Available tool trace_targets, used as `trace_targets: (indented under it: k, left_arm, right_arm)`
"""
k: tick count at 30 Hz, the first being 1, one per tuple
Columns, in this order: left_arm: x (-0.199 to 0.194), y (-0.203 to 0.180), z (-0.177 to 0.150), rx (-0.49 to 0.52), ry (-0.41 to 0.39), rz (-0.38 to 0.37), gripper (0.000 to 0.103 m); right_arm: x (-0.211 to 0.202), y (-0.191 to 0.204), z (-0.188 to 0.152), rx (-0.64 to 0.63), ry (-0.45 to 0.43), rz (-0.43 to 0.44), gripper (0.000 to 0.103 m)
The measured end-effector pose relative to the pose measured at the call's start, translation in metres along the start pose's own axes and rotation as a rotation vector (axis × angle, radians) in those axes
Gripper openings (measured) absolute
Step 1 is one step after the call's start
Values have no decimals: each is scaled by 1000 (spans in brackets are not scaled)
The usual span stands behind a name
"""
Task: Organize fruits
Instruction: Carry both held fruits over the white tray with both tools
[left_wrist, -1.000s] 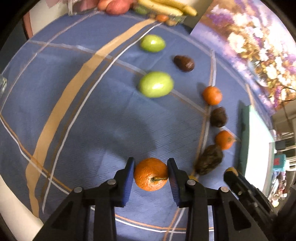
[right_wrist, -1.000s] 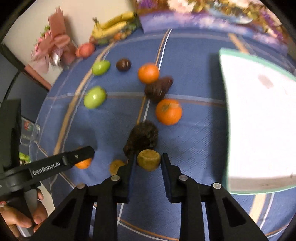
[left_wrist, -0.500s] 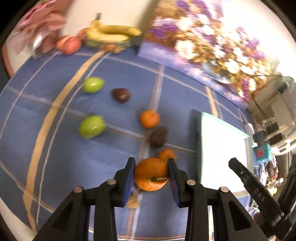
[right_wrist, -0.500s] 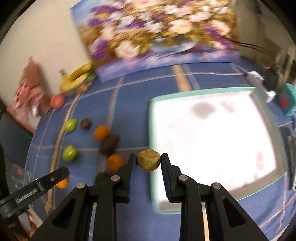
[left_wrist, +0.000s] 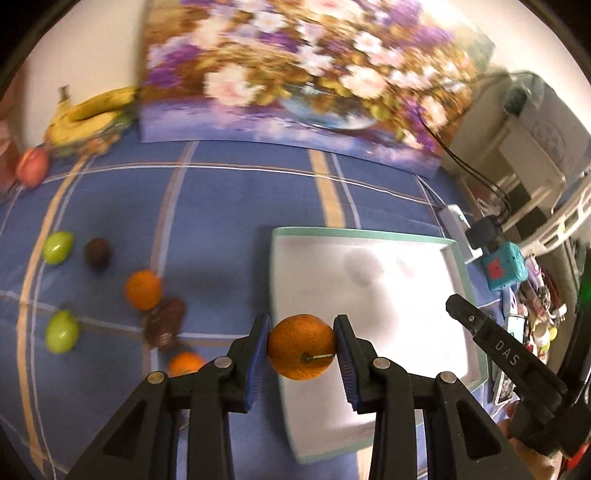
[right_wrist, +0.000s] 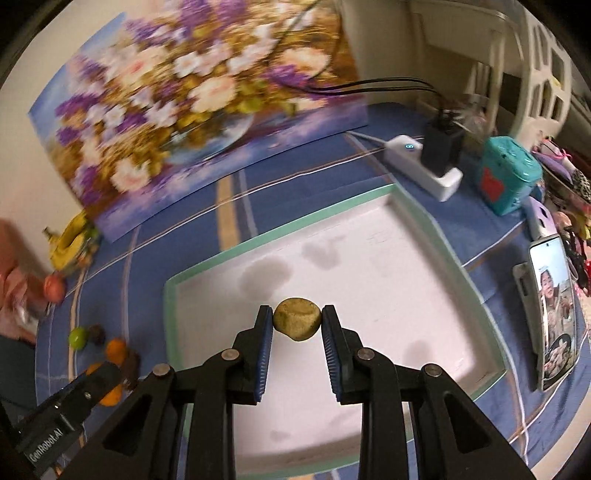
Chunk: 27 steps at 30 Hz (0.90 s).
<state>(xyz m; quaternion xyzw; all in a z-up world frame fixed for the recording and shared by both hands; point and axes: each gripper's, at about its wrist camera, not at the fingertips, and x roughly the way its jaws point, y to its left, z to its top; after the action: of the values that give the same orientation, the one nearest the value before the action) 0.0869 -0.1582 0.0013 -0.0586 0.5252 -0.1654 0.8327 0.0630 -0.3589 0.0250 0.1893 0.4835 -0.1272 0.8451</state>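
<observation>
Two grippers hang over a desk (left_wrist: 229, 206) draped in a blue cloth with tan and white stripes, and the landmark on it is a shallow white tray (right_wrist: 417, 221) with a mint-green rim. Behind the tray a flower painting (right_wrist: 192, 110) leans against the wall. Left of the tray, on the cloth, lie loose fruits: two green ones (left_wrist: 57, 246), an orange (left_wrist: 143, 289), dark brown ones (left_wrist: 96, 252) and another orange partly hidden behind the left gripper. Further left and back from the tray are bananas (left_wrist: 88, 116) and a red fruit (left_wrist: 32, 167). Right of the tray sit a white power strip (right_wrist: 424, 162) with a black plug, a teal box (right_wrist: 508, 181) and a phone (right_wrist: 554, 306). The left gripper (left_wrist: 301, 347) is above the tray's left edge, its jaws closed on an orange fruit (left_wrist: 301, 347) with its stem facing the camera. The right gripper (right_wrist: 297, 324) is over the tray's middle, its jaws narrow and clamped on a small yellow-brown fruit (right_wrist: 297, 324). Both held fruits are clear of the tray floor.
</observation>
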Motion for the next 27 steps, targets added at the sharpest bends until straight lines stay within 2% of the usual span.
trace_targets:
  k: [9, 16, 20, 27]
  left_arm:
    - [51, -37, 2, 103, 43, -10, 38]
    - [83, -42, -11, 140, 116, 25, 38]
    - [93, -40, -16, 141, 139, 41, 38]
    - [92, -43, -15, 156, 135, 48, 38]
  right_arm:
    - [27, -36, 3, 59, 30, -64, 28]
    - [55, -47, -7, 59, 115, -114, 28]
    - [65, -50, -13, 52, 149, -135, 28]
    - [65, -47, -16, 32, 143, -146, 28]
